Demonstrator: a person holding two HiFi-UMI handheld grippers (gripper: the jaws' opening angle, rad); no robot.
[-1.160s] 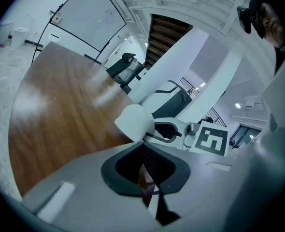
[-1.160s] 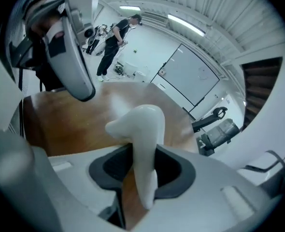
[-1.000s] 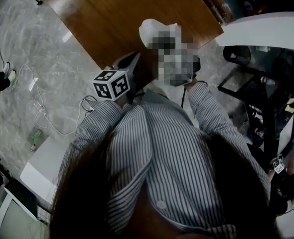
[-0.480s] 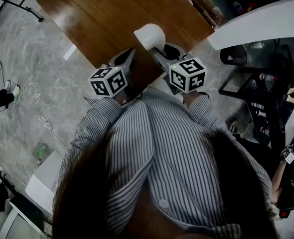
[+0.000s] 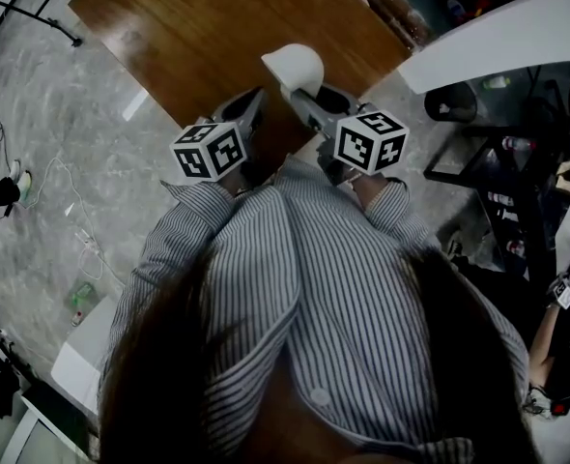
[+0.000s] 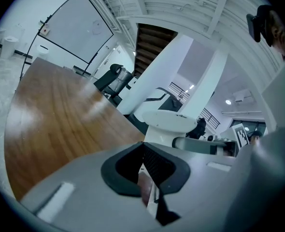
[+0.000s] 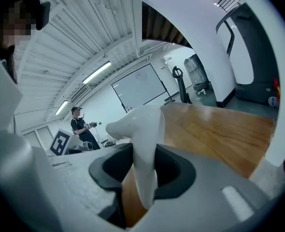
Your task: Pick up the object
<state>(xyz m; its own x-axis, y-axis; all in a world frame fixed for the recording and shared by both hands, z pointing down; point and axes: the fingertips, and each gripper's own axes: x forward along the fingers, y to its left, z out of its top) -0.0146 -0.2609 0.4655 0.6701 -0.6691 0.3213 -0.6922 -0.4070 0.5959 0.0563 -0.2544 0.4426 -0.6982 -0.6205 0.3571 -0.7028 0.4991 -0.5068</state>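
Observation:
The object is a smooth white piece with a rounded top (image 5: 294, 66), held over the near edge of the brown wooden table (image 5: 198, 27). My right gripper (image 5: 302, 98) is shut on it. In the right gripper view the white object (image 7: 145, 144) stands upright between the dark pads, and the right gripper (image 7: 143, 173) clamps its narrow lower part. My left gripper (image 5: 257, 102) hovers just left of it, jaws together with nothing in them. From the left gripper (image 6: 145, 164) the white object (image 6: 167, 123) shows ahead to the right.
My striped shirt fills the lower head view. Grey marble floor (image 5: 53, 143) with white cables (image 5: 84, 245) lies left of the table. A curved white counter (image 5: 502, 37) and dark racks (image 5: 517, 182) stand at the right. A person (image 7: 80, 124) stands far off.
The right gripper with the white object has shifted slightly right and its marker cube now shows plainly. The left gripper has hardly moved.

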